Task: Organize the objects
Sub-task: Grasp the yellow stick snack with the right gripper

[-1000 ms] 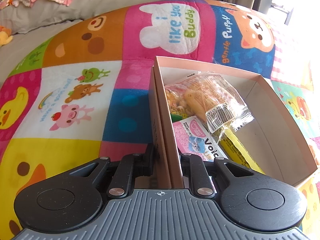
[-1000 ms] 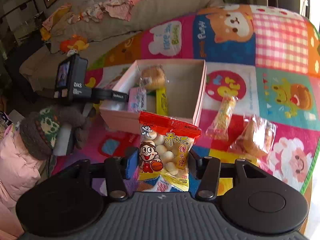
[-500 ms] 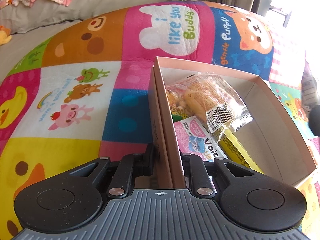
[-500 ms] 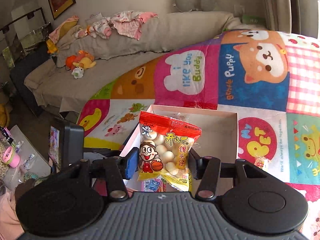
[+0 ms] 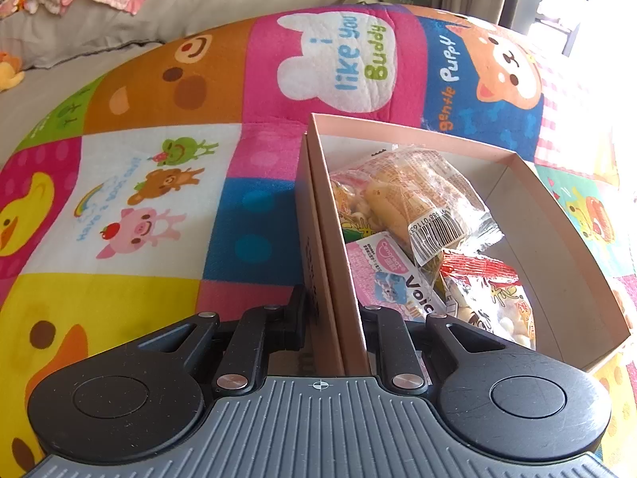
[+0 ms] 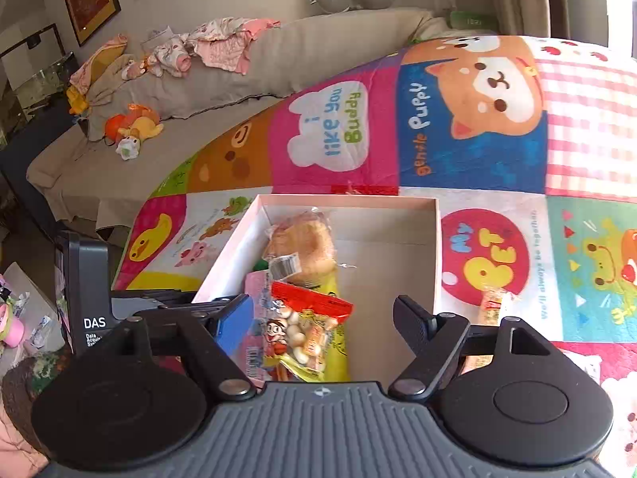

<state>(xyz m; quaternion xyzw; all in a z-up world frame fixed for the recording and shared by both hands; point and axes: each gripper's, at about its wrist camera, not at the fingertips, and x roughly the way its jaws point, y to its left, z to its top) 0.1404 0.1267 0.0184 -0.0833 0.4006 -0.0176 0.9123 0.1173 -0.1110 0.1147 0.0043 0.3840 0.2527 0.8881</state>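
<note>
I am pinching the box (image 5: 529, 199) wall with my left gripper (image 5: 332, 314) — right gripper (image 6: 324, 314) is wide apart over the red snack bag (image 6: 308, 328), so I should lift straight up.

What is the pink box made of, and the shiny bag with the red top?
The pink box looks like matte cardboard: thin, stiff, straight walls with crisp folded corners. The red-topped snack bag seems to be glossy plastic film: it crinkles, glints, and shows round snacks through a clear part.
</note>
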